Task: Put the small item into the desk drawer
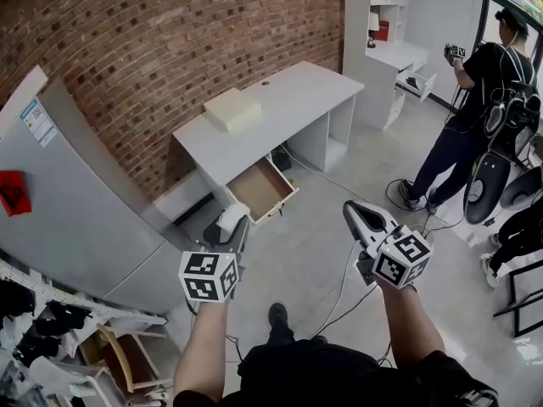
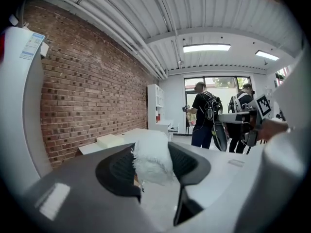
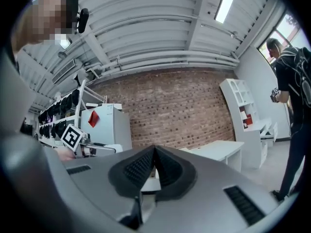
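The left tool (image 1: 236, 225) is clenching the small white item (image 1: 229, 217), a soft lump with a frayed edge. In the left gripper view the item (image 2: 151, 160) is sitting squarely between the two dark pads, which are pressing on it from both sides, and its top is poking up above them. The tool is being carried in the air over the floor, in front of the white worktop (image 1: 293, 91). The drawer (image 1: 260, 188) under the worktop's near end is standing pulled out with its wooden bottom showing. The item is hanging just short of it, not touching it, on the side nearer the person holding the tools. The right tool (image 1: 355, 213) is being held off to the right, well apart from the item, and its jaws are lying clamped together with nothing between them. A pale block (image 1: 232, 108) is resting on the worktop above the drawer. Another person (image 1: 471, 100) is standing farther off by the white shelves (image 1: 382, 7).
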